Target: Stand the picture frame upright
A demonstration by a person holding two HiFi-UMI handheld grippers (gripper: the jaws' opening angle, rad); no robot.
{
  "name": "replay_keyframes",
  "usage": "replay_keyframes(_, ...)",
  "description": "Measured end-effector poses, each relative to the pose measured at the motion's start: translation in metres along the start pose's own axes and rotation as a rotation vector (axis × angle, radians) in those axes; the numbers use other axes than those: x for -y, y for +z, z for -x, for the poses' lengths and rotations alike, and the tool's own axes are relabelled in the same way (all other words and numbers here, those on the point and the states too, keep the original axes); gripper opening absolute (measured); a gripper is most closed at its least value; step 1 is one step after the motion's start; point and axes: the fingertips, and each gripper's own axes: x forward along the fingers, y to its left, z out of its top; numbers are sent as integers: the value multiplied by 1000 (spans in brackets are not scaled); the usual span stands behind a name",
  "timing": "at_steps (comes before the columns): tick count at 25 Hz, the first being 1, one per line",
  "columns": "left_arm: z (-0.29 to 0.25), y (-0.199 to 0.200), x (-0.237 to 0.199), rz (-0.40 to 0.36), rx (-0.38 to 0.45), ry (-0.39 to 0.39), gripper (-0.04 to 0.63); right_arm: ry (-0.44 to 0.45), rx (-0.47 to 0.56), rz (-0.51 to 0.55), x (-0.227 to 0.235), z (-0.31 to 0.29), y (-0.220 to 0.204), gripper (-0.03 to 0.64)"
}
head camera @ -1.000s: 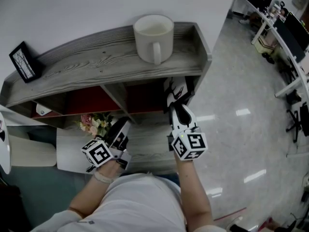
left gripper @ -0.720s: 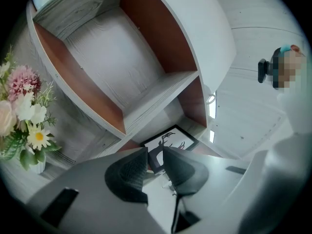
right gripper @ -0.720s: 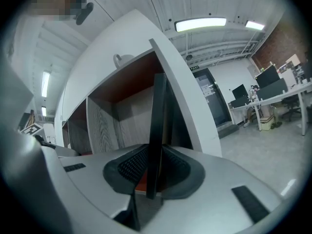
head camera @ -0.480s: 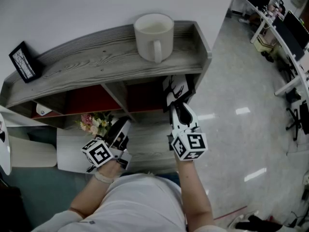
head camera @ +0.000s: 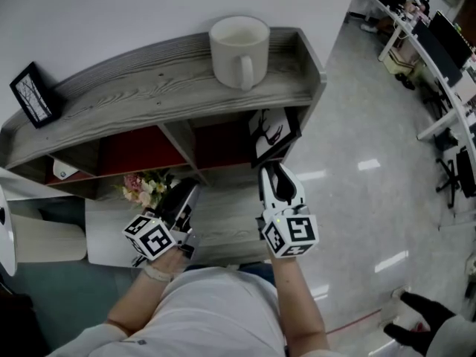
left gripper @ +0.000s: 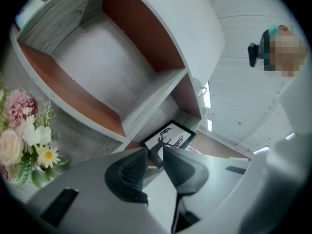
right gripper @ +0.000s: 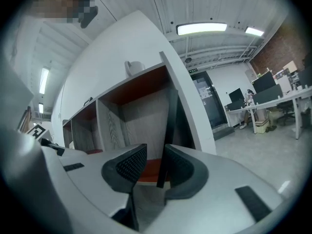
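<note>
At the right compartment of the shelf unit [head camera: 149, 88], the picture frame [head camera: 271, 134] with the deer print stands on its lower edge, leaning a little, face toward the room. Your right gripper [head camera: 271, 169] is just before it. Its jaws are released, a small gap apart. In the right gripper view the thin edge of the frame shows in this gap, close to one jaw and clear of the other.

My judgement is that the frame is nearly upright. Check that it rests by itself, then pull the gripper straight back along the frame edge, slowly, so that no jaw drags it over. If it leans too much, push only at the top edge.

Your left gripper [head camera: 184, 193] hovers over the grey worktop [head camera: 230, 218], its jaws slightly parted with nothing between them.

The compartment side wall [right gripper: 187, 106] is very near the frame, so you have little room to turn. Flowers [head camera: 145, 188] lie near the left gripper. A mug [head camera: 238, 47] and a small frame [head camera: 33, 95] stand on top, well apart.
</note>
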Motion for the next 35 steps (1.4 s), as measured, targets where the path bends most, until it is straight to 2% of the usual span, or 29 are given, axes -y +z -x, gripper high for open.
replay_keyframes(7,7,-2,13,-252,-58,-33,103,2,-41,99,-34,23,-9,103)
replay_keyframes(14,13,-10,23,-384,-101,-84,100,-1,-38,162,-63,46,-5,84)
replay_keyframes(25,24,-21,35,-473,-136,-155,60,-53,-34,191,-79,69,-15,38)
replay_keyframes(35,28,-25,35,-451,-150,-182,35,-97,-42,208,-80,76,-21,35)
